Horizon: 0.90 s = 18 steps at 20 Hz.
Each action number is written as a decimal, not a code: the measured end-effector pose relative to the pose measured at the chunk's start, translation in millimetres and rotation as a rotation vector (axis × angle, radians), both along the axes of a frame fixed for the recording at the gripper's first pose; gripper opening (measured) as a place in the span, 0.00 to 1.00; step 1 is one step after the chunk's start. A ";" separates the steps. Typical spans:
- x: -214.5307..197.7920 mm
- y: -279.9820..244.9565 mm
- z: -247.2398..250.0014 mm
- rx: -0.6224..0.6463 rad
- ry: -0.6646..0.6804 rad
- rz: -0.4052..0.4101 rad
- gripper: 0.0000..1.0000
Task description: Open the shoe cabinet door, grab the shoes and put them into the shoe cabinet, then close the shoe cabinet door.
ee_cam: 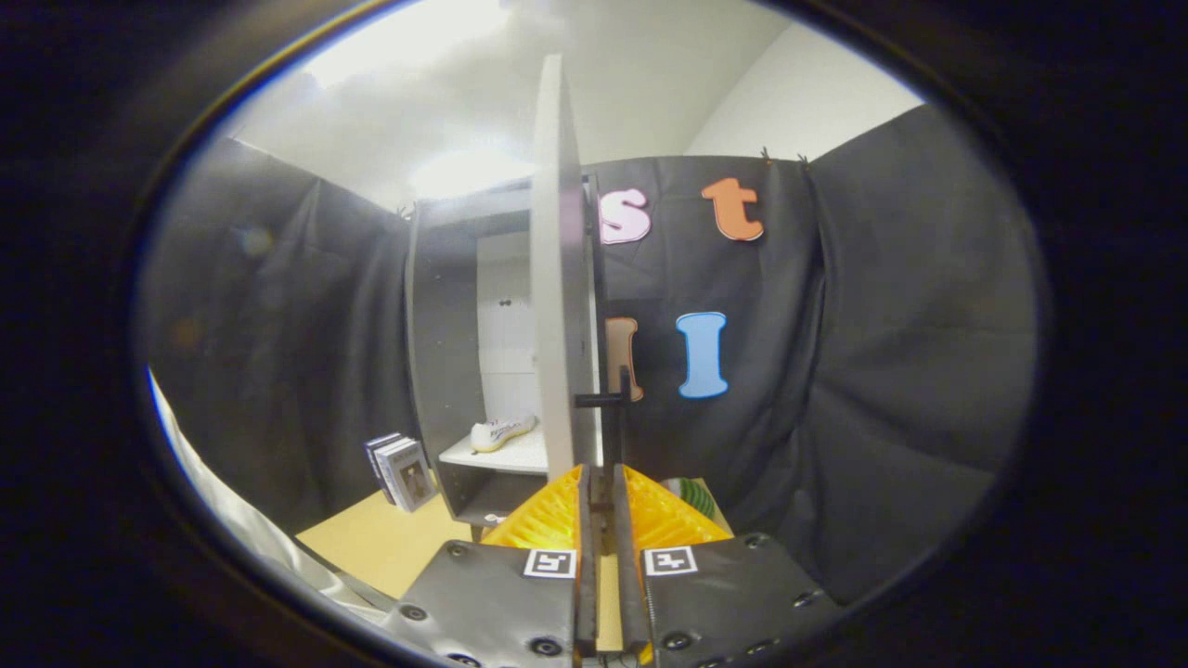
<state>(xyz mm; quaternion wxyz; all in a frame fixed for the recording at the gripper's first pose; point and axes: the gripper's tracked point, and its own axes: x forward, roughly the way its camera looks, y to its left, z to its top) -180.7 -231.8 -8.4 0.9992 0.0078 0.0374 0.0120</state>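
Tool (pixel 600 482) nearly closed; one shoe (pixel 502 432)

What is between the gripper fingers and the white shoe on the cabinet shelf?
In the gripper view, the open cabinet door, seen edge-on, stands between the gripper and the white shoe.

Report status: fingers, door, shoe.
Fingers nearly closed at the edge of the open cabinet door, grip unclear. Shoe on the cabinet shelf. Books beside the cabinet, outside the door's swing.

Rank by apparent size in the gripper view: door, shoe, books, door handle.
1. Door, seen edge-on just ahead of the nearly closed gripper.
2. Books.
3. Shoe, close to the books; order unsure.
4. Handle, nearer the camera.
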 end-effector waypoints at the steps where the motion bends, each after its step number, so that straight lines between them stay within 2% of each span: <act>1: -1.2 9.6 -0.7 -0.006 -0.005 -0.004 0.12; 8: 22.3 95.1 -53.0 0.003 0.038 -0.050 0.12; 10: 30.8 112.0 -82.1 -0.023 0.068 -0.078 0.13; 12: 36.6 138.8 -111.0 0.011 0.092 -0.079 0.12; 18: 55.1 163.9 -221.9 0.070 0.165 -0.211 0.15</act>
